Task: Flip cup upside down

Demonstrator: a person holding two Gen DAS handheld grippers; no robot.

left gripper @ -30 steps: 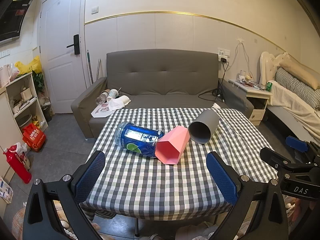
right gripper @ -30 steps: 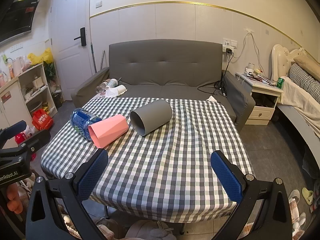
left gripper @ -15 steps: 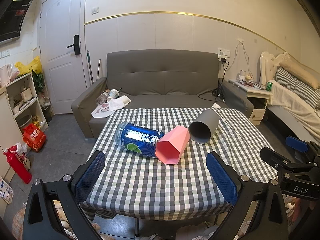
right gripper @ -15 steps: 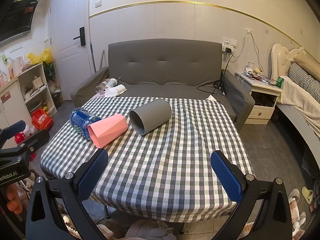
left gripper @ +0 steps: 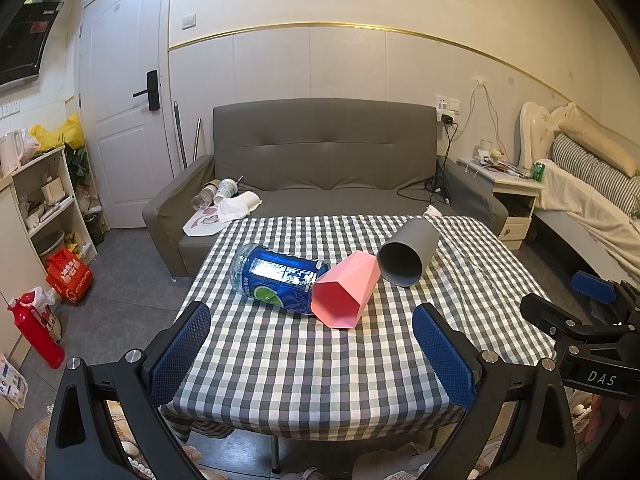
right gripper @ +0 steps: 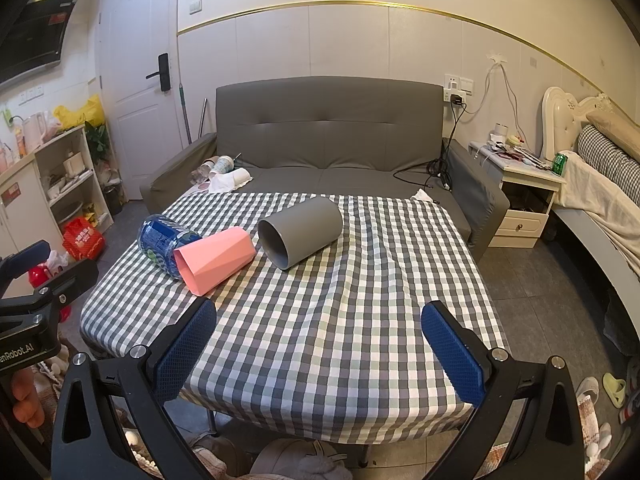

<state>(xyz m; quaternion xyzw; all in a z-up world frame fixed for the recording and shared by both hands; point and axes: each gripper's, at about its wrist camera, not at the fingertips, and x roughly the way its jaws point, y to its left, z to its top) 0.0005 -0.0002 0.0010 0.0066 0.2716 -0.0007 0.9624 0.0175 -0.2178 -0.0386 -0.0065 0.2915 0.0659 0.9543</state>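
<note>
A grey cup (left gripper: 408, 251) (right gripper: 301, 235) lies on its side on the checked table (left gripper: 320, 360) (right gripper: 340, 340), mouth toward me. A pink faceted cup (left gripper: 346, 288) (right gripper: 216, 258) lies on its side beside it, also mouth toward me. My left gripper (left gripper: 312, 352) is open and empty, above the table's near edge, short of the pink cup. My right gripper (right gripper: 318, 348) is open and empty, above the near edge, short of the grey cup. The right gripper shows at the right edge of the left wrist view (left gripper: 588, 320).
A blue bottle (left gripper: 276, 278) (right gripper: 166, 240) lies on its side left of the pink cup, touching it. A grey sofa (left gripper: 324, 168) stands behind the table. A shelf (left gripper: 44, 208) is at the left, a nightstand (right gripper: 528, 196) and bed at the right.
</note>
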